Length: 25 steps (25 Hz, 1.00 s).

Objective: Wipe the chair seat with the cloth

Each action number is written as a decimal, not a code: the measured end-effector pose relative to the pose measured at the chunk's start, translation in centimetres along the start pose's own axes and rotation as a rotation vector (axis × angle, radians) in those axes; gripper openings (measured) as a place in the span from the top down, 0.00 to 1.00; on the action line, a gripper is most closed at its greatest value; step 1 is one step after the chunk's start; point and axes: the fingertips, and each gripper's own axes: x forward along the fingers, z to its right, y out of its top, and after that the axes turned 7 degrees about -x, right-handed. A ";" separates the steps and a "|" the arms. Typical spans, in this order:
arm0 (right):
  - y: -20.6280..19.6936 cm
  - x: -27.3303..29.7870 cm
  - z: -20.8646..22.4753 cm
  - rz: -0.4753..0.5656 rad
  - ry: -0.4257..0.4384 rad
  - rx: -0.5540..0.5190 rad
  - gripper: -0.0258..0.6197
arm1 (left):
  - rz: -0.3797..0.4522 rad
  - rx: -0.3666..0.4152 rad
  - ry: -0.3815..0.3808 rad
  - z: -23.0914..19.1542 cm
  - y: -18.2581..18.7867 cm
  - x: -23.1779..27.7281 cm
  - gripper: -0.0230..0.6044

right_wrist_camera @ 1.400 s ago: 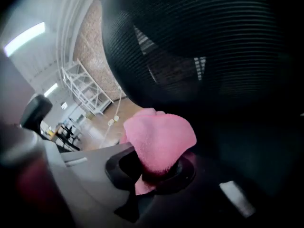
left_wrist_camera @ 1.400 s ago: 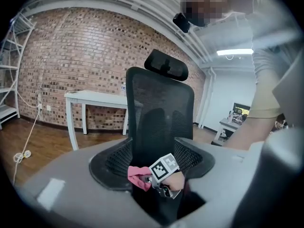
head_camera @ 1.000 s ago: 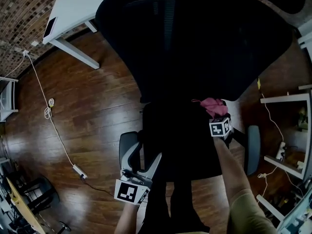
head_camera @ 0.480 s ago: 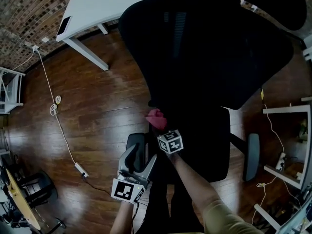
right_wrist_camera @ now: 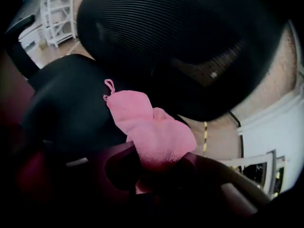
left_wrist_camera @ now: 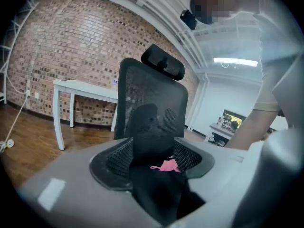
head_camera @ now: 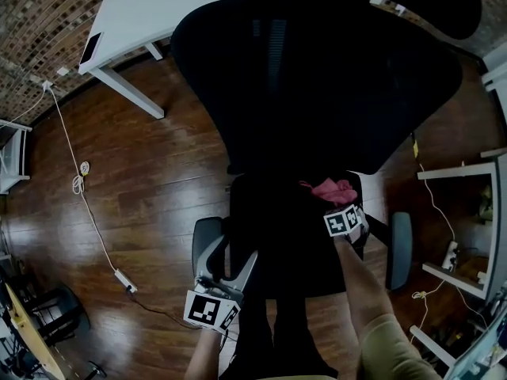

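Note:
A black office chair fills the head view, its seat (head_camera: 277, 228) below the mesh backrest (head_camera: 317, 77). A pink cloth (head_camera: 333, 189) lies on the right rear part of the seat, and my right gripper (head_camera: 339, 204) is shut on it. The right gripper view shows the cloth (right_wrist_camera: 149, 127) bunched between the jaws and pressed against the dark seat (right_wrist_camera: 66, 103). My left gripper (head_camera: 228, 258) hovers by the left armrest (head_camera: 204, 240), open, with nothing between its pads. From the left gripper (left_wrist_camera: 154, 158) view, the cloth (left_wrist_camera: 167, 166) shows small on the seat beyond the jaws.
A white desk (head_camera: 158, 14) stands behind the chair at the upper left. A white cable (head_camera: 87, 204) and power strip (head_camera: 125, 279) lie on the wooden floor at left. The right armrest (head_camera: 398, 248) sticks out beside white shelving (head_camera: 475, 212).
My right gripper swept the cloth from the seat's right side to its left edge, then back to the right rear. The left gripper has stayed by the armrest.

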 end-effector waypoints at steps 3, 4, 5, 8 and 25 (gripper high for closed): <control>-3.1 -0.2 4.3 -0.060 -0.029 0.071 0.93 | 0.010 -0.036 -0.017 0.6 -0.2 0.8 0.56; -3.1 -0.5 4.0 -0.054 -0.011 0.102 0.93 | 0.010 -0.040 -0.017 0.7 -0.2 0.8 0.56; -2.6 -0.7 2.8 -0.027 0.029 0.147 0.93 | 0.011 -0.042 -0.016 0.8 0.0 0.7 0.56; 2.9 -2.2 -4.8 0.163 0.249 0.257 0.93 | 0.017 -0.029 -0.014 1.0 0.9 0.6 0.56; 5.2 -2.2 -13.9 0.108 0.321 0.233 0.93 | 0.003 -0.040 0.058 -1.3 1.3 -1.9 0.56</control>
